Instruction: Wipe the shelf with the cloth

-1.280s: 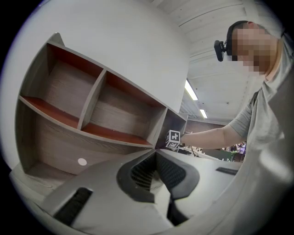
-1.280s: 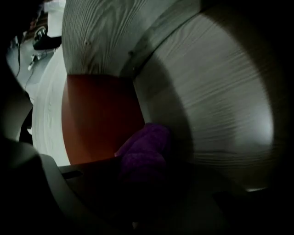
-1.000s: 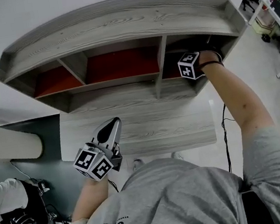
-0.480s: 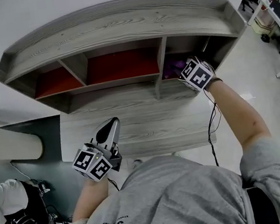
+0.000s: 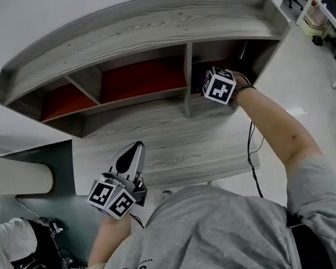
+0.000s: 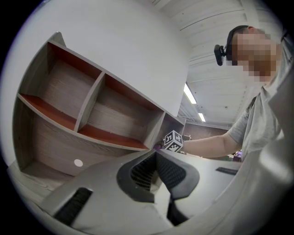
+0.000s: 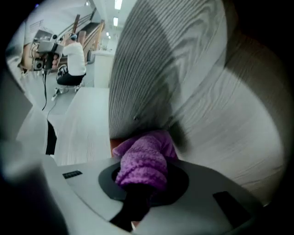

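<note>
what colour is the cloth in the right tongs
The cloth is purple, best seen in the right gripper view.

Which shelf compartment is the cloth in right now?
The rightmost compartment: the right gripper holds the purple cloth inside it; the middle compartment and left compartment show nothing inside.

Fuzzy purple cloth (image 7: 144, 160) — bunched up — pressed against the grey wood-grain shelf (image 5: 138, 30), in its right compartment.

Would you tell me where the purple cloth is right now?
The cloth is clamped in the right gripper, inside the right-hand compartment of the shelf, beside the upright divider.
</note>
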Available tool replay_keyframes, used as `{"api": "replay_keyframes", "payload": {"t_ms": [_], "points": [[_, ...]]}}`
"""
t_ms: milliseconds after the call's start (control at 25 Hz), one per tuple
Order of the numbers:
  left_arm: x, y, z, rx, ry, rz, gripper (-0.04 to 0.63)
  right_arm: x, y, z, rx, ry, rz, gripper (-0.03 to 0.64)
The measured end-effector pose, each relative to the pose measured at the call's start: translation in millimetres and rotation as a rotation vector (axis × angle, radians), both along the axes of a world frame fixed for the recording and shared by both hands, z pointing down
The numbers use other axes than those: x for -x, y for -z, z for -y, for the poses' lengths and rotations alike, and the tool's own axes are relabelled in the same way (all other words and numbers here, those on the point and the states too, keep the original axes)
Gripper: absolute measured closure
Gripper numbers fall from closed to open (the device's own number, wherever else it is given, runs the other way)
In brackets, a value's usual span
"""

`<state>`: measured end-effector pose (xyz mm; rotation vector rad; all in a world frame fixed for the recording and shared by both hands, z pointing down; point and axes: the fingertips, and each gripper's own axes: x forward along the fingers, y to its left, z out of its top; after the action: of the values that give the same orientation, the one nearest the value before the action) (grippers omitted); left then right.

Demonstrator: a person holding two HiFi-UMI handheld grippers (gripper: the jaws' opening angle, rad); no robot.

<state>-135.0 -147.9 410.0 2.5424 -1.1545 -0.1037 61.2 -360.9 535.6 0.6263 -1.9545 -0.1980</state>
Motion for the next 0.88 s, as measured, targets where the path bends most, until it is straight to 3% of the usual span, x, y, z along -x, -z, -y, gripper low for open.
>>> {"api": "replay_keyframes", "payload": {"t_ms": [200,480,600,680,720,880], "points": [[1.1,1.3,-1.9,-0.001,-0.002,-0.012,0.569,-79.1,-7.5,-3.2,0.081,-0.072,-0.250,0.549],[7.0,-0.6,-4.8,0.009,0.003,-0.046,0.569,-163.5,-17.4,-2.8,0.122,-0.093,-0.834,0.552],[6.9,1.6,-7.1,0.005,0.002,-0.049,0.569,-178.2,-20.9,-0.8,0.099,-0.066,-0.993,0.552],[7.6,3.1,-9.1,0.004,0.002,-0.054,0.569,-173.2,-16.7,-0.6,0.066,-0.057,-0.947,0.552],[8.0,3.5,-10.1,0.003,0.001,-0.054,0.569,-162.8,-11.0,-1.8,0.043,-0.065,-0.856,0.551],[8.8,5.2,-10.1,-0.010,-0.011,-0.040,0.569,-70.3,30.5,-28.9,0.007,-0.083,-0.189,0.551]]}}
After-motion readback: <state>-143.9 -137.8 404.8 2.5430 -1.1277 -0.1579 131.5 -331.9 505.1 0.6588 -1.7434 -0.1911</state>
